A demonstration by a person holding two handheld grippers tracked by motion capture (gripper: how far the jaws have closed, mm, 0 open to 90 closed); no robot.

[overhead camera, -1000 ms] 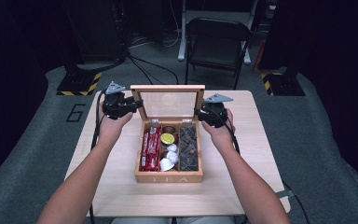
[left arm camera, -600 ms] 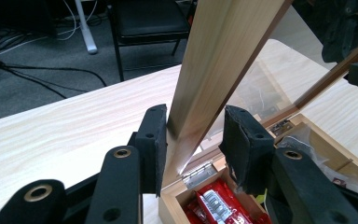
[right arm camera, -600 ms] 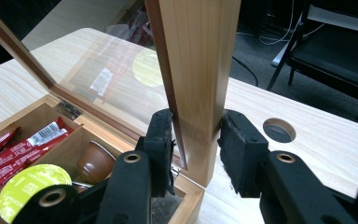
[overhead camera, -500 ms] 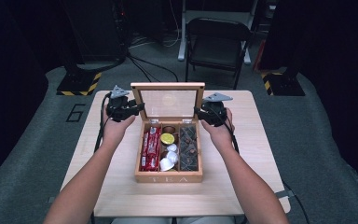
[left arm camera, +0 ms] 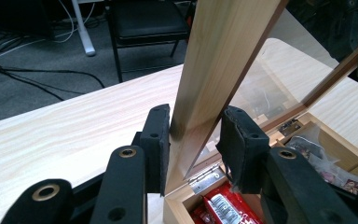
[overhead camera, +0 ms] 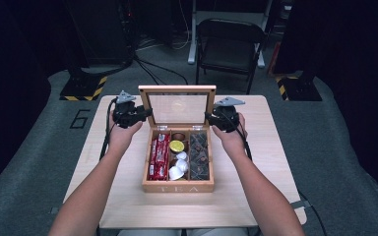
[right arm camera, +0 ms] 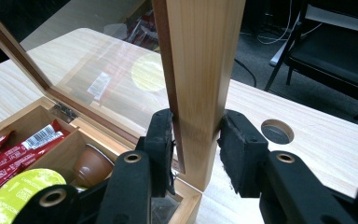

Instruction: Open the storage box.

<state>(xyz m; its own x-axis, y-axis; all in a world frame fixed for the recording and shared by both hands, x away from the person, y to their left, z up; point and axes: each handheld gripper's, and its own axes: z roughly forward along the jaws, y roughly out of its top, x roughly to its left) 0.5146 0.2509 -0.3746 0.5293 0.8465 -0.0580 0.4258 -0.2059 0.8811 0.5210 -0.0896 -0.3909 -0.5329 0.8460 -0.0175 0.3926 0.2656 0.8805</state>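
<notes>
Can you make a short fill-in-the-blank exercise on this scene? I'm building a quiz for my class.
1. The wooden box has its glass lid standing ____.
2. The left tool and the right tool each straddle a side edge of the ____.
3. The red packets lie in the box's ____ compartment in the high view.
4. The word on the box's front is ____.

Missing words: open; lid; left; TEA

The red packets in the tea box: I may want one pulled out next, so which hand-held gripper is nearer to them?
Left. The left hand-held gripper sits at the lid's left edge, above the red packets. The right hand-held gripper is across the box.
</notes>
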